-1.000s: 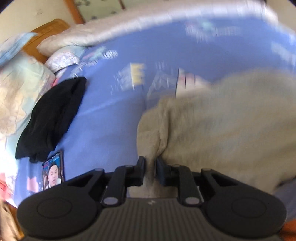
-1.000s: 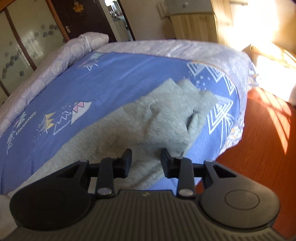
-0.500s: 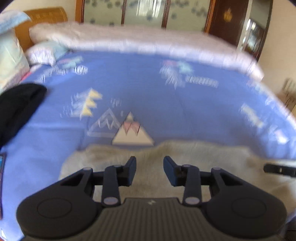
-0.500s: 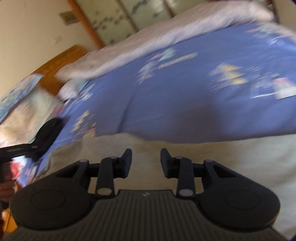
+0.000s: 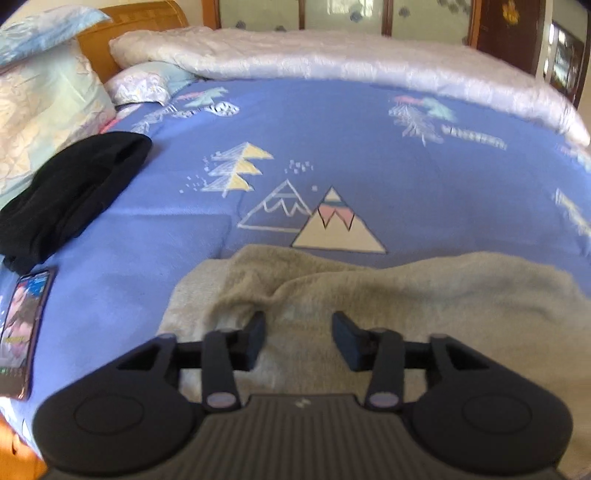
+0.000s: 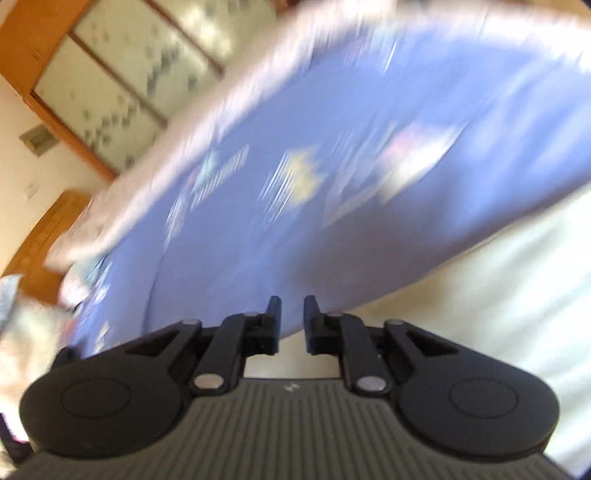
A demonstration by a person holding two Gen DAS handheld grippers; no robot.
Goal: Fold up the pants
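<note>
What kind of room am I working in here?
Most likely a home bedroom: a bed under a blue patterned bedspread, pillows against a wooden headboard, and the beige pants lying on it.

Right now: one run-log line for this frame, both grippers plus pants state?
task: fold pants | left gripper: open, empty, over beige pants | right gripper: narrow gap, empty, view blurred | pants: rumpled on blue bedspread

The pants [image 5: 388, 295] are a fuzzy beige pair lying flat on the blue bed cover [image 5: 332, 140], just below its printed mountain picture [image 5: 338, 225]. They are folded over, with a rumpled upper layer lapped across a flatter layer beneath. In the blurred right wrist view they show as a pale sunlit stretch [image 6: 498, 288] at the cover's lower right.
</note>
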